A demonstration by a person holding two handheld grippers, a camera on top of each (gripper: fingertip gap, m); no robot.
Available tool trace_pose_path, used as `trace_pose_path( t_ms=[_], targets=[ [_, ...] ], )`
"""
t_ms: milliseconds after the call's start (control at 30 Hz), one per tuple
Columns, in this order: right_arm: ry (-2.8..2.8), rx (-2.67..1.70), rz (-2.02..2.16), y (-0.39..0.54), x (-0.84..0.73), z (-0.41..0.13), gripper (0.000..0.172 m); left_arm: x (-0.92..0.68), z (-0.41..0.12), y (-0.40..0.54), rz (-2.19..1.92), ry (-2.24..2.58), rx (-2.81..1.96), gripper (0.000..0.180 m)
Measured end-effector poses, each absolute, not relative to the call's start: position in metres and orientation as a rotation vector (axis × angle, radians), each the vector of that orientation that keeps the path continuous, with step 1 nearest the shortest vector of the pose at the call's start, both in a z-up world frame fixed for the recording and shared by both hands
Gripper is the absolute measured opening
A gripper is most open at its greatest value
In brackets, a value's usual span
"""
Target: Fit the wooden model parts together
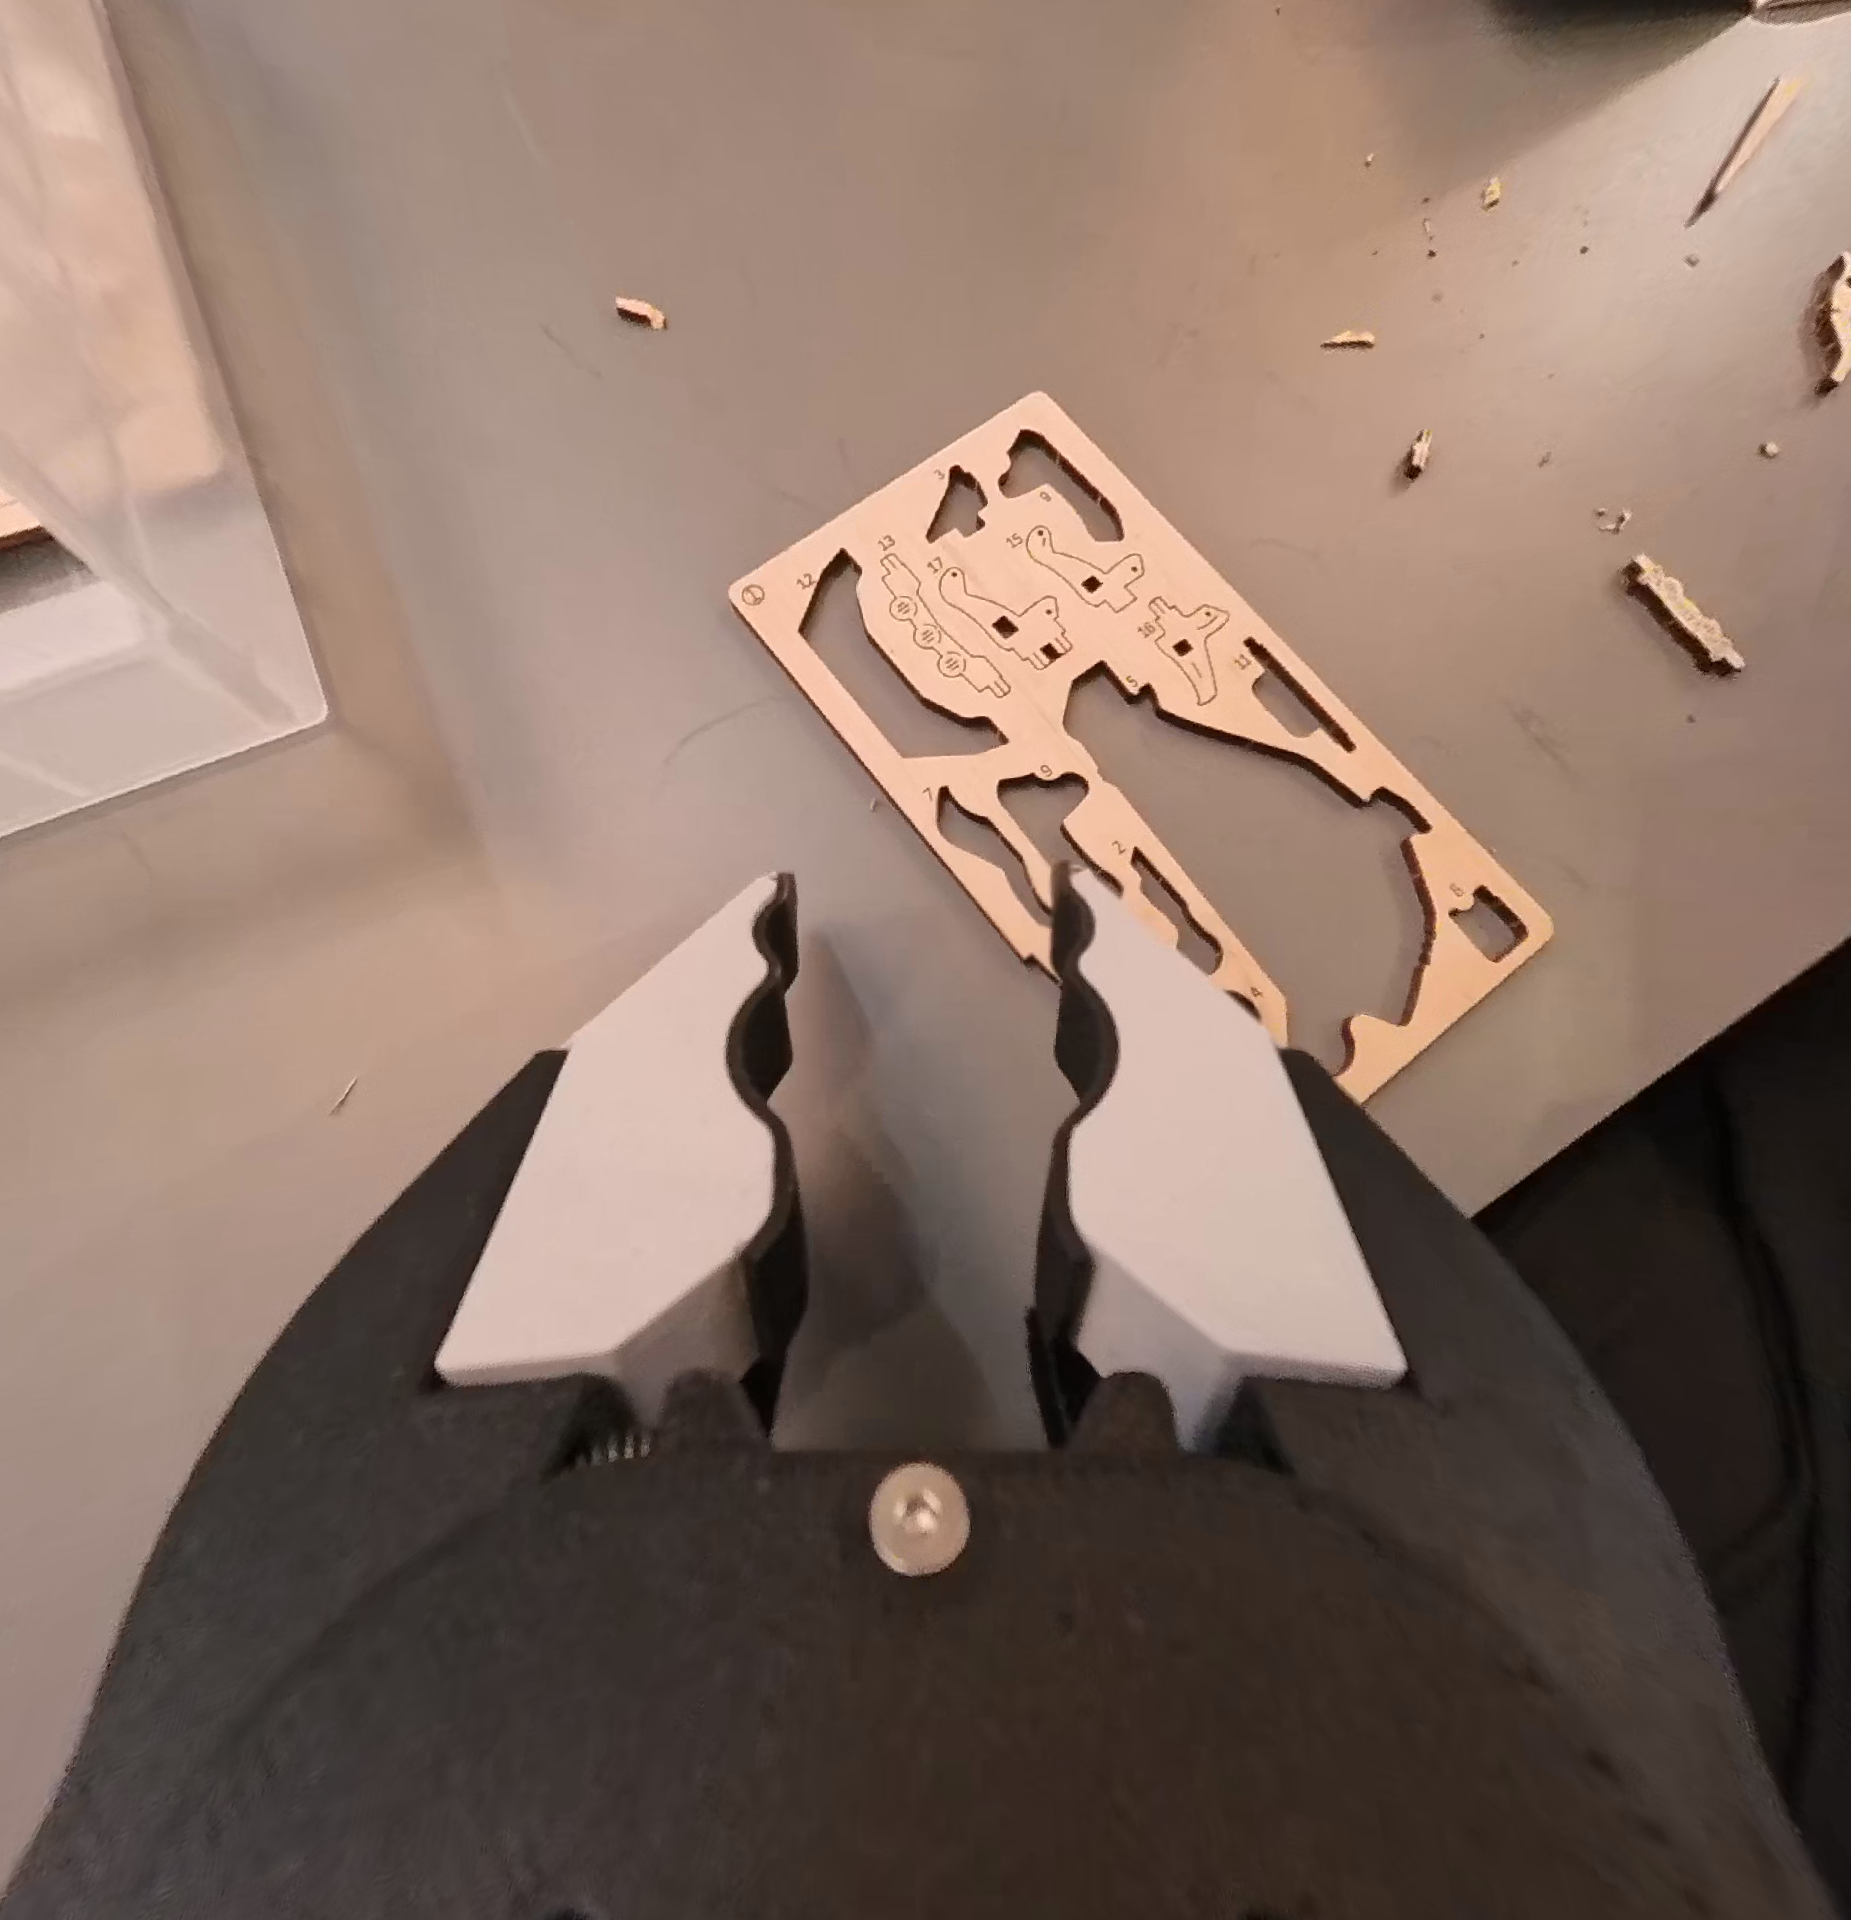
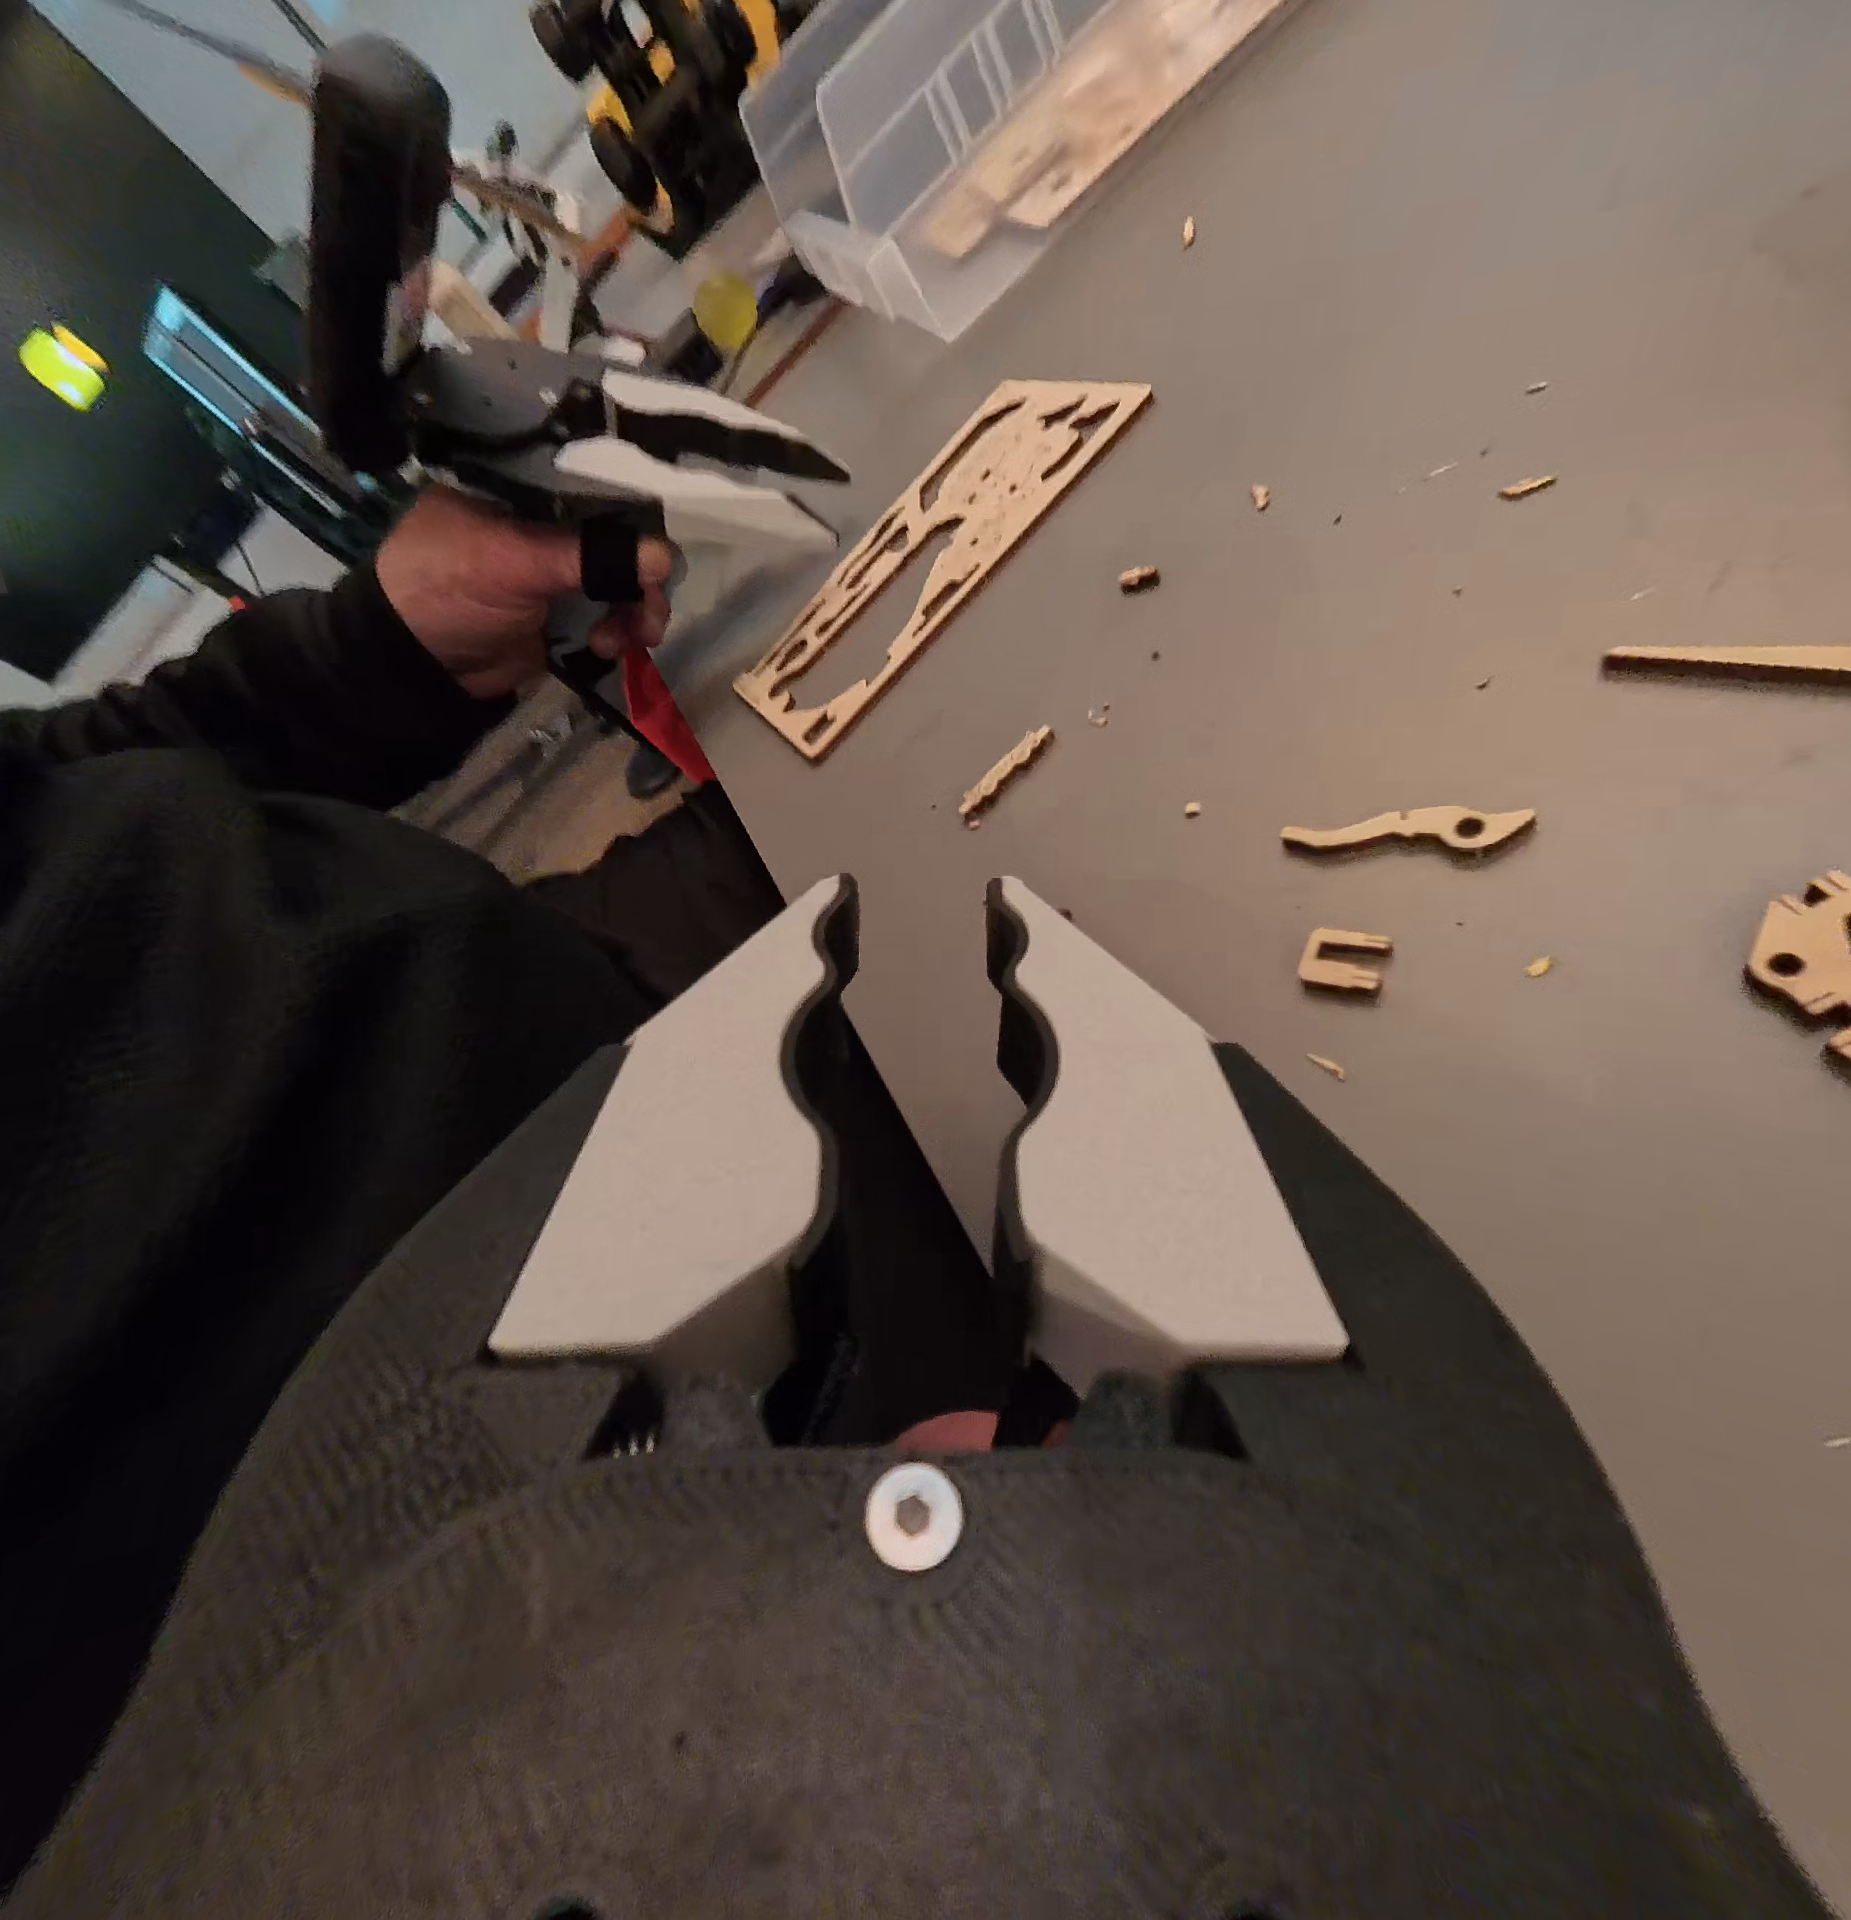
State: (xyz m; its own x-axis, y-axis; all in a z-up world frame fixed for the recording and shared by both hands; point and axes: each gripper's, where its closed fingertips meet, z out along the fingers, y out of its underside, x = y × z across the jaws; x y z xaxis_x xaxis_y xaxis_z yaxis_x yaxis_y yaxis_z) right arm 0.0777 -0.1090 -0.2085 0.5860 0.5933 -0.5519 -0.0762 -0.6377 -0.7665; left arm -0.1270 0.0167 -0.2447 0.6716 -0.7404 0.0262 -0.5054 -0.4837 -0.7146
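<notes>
Lying flat near the grey table's (image 1: 547, 260) near edge: thin laser-cut plywood sheet (image 1: 1129, 727), mostly punched out. Left gripper (image 1: 921, 894) hovers beside it, wide open, empty. Right gripper (image 2: 921, 899) part-open, empty; loose curved wooden piece (image 2: 1409, 831) to its right.

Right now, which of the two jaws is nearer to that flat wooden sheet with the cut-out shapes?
Left. The left jaws hang open right at the wooden sheet, one tip overlapping its near corner. The right jaws sit farther back at the table edge.

Pale flat wooden piece with round holes (image 2: 1825, 971) cut off at right edge, yellow-and-black wheeled toy vehicle (image 2: 672, 73) blurred — top cropped, long thin wooden sliver (image 2: 1752, 663) running out of frame
</notes>
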Motion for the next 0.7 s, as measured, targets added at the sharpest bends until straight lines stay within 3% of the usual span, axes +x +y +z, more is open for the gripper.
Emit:
trace_pose_path(
  t_ms=[700],
  targets=[
    [-0.185, -1.826, 1.135, -0.086, 0.101, -0.192, 0.010, -0.135, -0.243, 0.028, -0.657, 0.783, -2.189, 0.052]
  ],
)
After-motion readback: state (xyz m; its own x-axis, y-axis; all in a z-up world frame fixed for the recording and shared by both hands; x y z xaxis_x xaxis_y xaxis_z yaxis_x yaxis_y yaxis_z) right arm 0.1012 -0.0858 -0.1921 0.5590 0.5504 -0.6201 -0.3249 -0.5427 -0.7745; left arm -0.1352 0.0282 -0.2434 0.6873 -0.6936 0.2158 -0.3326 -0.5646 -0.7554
